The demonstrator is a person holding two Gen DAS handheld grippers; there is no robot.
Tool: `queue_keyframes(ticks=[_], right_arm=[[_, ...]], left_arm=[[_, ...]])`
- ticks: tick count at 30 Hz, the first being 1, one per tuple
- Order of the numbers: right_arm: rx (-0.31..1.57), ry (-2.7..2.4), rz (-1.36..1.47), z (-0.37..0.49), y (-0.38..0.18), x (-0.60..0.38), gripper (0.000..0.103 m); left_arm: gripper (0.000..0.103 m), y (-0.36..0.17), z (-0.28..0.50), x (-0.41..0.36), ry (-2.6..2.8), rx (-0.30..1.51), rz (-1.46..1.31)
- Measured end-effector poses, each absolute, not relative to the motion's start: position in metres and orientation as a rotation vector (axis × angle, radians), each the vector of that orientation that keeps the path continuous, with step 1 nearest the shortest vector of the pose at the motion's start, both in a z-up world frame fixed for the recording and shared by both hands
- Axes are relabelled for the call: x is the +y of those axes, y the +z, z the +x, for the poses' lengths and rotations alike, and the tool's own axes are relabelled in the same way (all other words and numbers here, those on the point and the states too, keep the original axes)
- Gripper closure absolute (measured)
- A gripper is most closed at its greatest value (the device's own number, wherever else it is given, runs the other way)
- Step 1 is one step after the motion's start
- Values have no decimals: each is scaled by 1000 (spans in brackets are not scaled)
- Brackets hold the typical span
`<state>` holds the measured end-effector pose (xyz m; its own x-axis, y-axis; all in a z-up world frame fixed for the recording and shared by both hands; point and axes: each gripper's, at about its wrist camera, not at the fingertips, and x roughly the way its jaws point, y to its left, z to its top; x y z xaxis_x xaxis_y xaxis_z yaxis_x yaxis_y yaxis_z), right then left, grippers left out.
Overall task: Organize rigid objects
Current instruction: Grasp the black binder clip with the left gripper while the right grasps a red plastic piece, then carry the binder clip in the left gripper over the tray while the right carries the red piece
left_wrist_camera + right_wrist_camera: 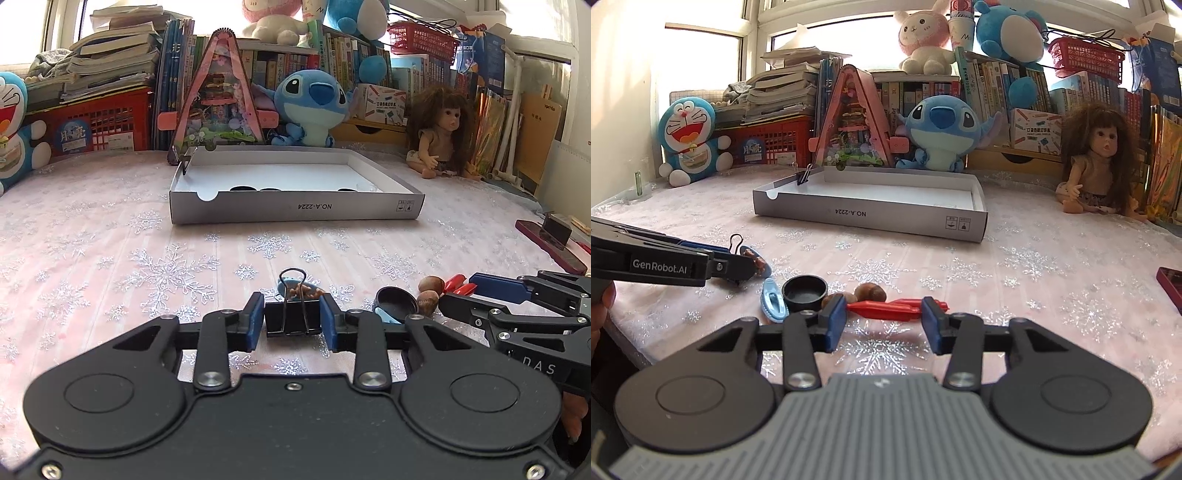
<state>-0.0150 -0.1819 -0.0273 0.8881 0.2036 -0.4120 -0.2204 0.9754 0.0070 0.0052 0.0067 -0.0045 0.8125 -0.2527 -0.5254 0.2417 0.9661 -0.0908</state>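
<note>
Left wrist view shows the left gripper pinching a black binder clip, its blue pads pressed against the clip's two sides, the wire handles standing up between them. Everything lies on a pink tablecloth printed with silver snowflakes. Taking the shallow grey cardboard tray as landmark: its near wall reads "NO.A-2224" upside down, and a second small binder clip is clipped on its far left rim. The held clip sits well in front of the tray, near the table's front edge. Right of that clip, also in front of the tray, lie a black round cap, a light blue plastic piece, two brown nuts touching each other, and a red plastic object. In the right wrist view the right gripper stands half spread with the red object lying crosswise between its blue fingers; whether the pads press on it I cannot tell. The left gripper's side there reads "GenRobot.AI". Behind the tray sit a blue Stitch plush, a doll and rows of books.
</note>
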Motion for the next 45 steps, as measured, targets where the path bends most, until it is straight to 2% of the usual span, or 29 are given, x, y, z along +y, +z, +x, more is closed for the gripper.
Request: queue_keyframes(ticks=[14,45], right_arm=[[414,161,-32,-2,-20,-193,54],[370,82,-25,66,18,-211,54]], left_arm=[[73,11,14,18,-217,528,-37],[73,50,102,36,-118,489,-134]])
